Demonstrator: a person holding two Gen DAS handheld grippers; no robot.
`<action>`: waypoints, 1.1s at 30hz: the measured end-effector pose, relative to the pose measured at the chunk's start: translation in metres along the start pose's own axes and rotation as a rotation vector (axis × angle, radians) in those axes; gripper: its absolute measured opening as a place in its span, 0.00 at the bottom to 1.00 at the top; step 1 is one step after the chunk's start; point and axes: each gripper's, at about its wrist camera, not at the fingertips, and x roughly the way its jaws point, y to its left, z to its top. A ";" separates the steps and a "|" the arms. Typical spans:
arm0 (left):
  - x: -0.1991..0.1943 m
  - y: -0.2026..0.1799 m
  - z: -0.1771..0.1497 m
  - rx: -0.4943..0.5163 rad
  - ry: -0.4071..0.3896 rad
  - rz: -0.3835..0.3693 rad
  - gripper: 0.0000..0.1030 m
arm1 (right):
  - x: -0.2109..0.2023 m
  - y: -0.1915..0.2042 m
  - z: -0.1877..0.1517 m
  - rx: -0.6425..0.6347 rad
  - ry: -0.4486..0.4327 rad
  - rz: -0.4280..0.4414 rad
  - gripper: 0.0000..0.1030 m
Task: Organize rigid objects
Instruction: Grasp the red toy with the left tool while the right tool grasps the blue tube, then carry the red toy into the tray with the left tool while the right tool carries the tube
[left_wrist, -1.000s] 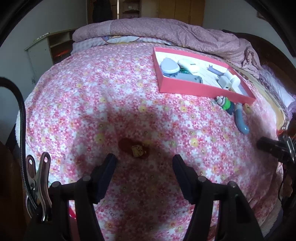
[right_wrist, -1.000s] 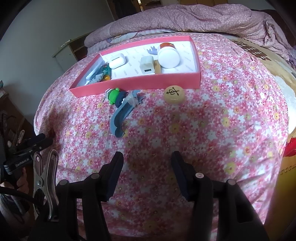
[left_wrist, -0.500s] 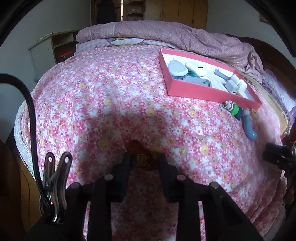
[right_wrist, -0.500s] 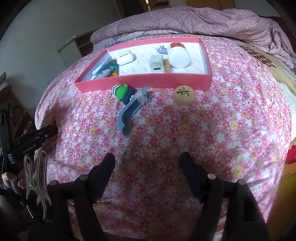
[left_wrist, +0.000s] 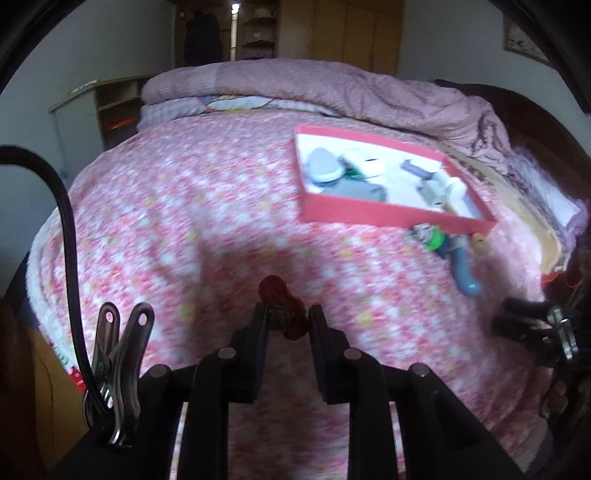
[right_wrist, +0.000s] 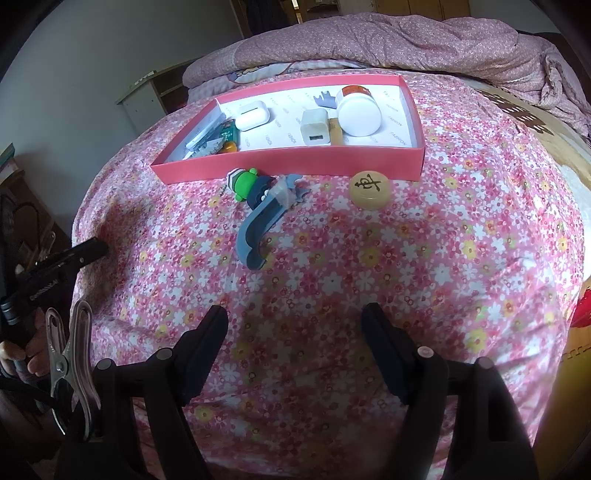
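Closed since before, left tool (left_wrist: 285, 314) pinches red trinket (left_wrist: 282, 301).

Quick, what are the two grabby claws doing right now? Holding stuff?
Left gripper: shut on the small dark red object.
Right gripper: open, holding nothing, only the flowered bedspread shows between its fingers.
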 end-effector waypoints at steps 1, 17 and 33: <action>0.001 -0.005 0.002 0.008 0.005 -0.011 0.22 | 0.000 0.000 0.000 0.000 0.000 0.000 0.75; 0.041 -0.045 0.005 0.031 0.067 -0.026 0.22 | 0.019 0.034 0.041 -0.021 0.013 0.043 0.53; 0.044 -0.038 0.003 -0.004 0.069 -0.061 0.22 | 0.035 0.024 0.045 0.019 0.026 0.012 0.16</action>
